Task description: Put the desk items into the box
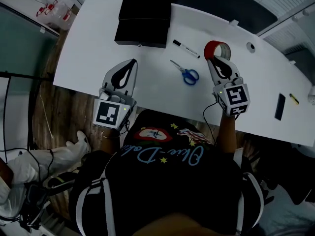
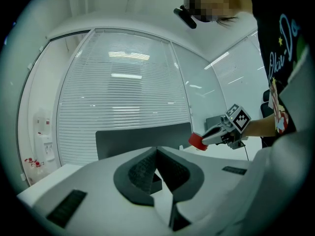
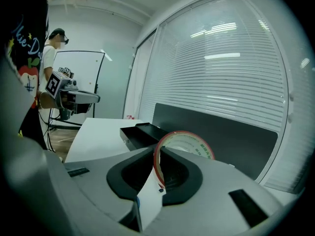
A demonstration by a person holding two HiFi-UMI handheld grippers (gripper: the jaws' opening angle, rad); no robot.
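Observation:
My right gripper [image 1: 217, 59] is shut on a red tape roll [image 1: 217, 48], held upright above the white desk [image 1: 152, 95]; the roll [image 3: 183, 145] stands edge-on between the jaws in the right gripper view. My left gripper [image 1: 132, 63] hovers over the desk's near left part, jaws shut with their tips touching and nothing between them [image 2: 156, 150]. An open black box [image 1: 142, 23] lies at the far edge. A black marker [image 1: 186, 48] and blue-handled scissors [image 1: 186, 73] lie between the two grippers. From the left gripper view I see the right gripper [image 2: 222, 132] carrying the tape roll [image 2: 197, 141].
A flat black item [image 1: 279, 106] and a small yellow item [image 1: 294, 99] lie on the desk's right end. A small round fitting [image 1: 251, 46] sits near the far edge. A dark panel [image 3: 221, 132] runs behind the desk. A person [image 3: 49, 58] stands by a whiteboard beyond.

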